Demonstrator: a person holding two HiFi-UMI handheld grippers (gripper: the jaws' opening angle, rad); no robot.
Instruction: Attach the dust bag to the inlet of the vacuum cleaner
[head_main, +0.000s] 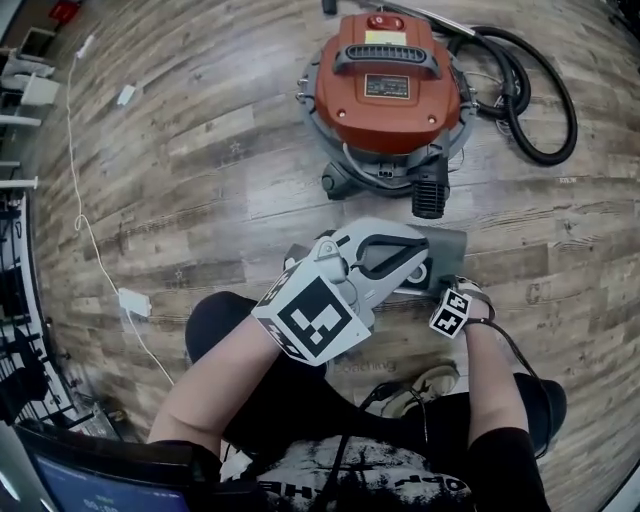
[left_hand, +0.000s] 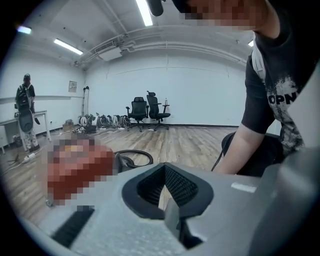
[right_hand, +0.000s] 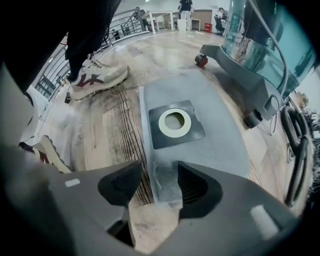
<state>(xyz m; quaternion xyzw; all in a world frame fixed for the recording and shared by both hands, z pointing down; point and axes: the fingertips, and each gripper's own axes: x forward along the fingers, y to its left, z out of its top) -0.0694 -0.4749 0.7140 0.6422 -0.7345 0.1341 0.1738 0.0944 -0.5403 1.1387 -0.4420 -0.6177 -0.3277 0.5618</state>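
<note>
1. The room is large and white-walled, with a grey-brown wood-plank floor (head_main: 200, 150). The person crouches on it, and everything for the task sits on the floor.
2. On the far side stands a canister vacuum cleaner with a red top and a steel drum (head_main: 390, 85). Its black ribbed hose (head_main: 540, 100) loops off to the right.
3. A flat grey fabric dust bag (right_hand: 215, 140) lies on the floor between the person and the vacuum cleaner, close to its wheels. The bag's dark square collar (right_hand: 192, 134) faces up, with a pale ring (right_hand: 164, 121) round the hole.
4. The right gripper (right_hand: 160, 172) points down at the near edge of the bag. Its fingers stand wide apart with the fabric edge between them, unpinched: one finger is over the bag, the other over bare floor.
5. The left gripper (left_hand: 167, 195) hangs above the bag, fingers together with nothing between them. In the head view it covers much of the bag.
6. The step in hand looks like the first pick-up; nothing is attached yet.
7. Next, the right fingers should close on the fabric edge and lift the bag so the ring can go to the inlet.
8. No view shows the inlet for certain, and the red top sits on the drum, so the inlet may need finding or uncovering first.
9. The limp fabric will likely sag, so the stiff collar seems the better hold for lining up.
</note>
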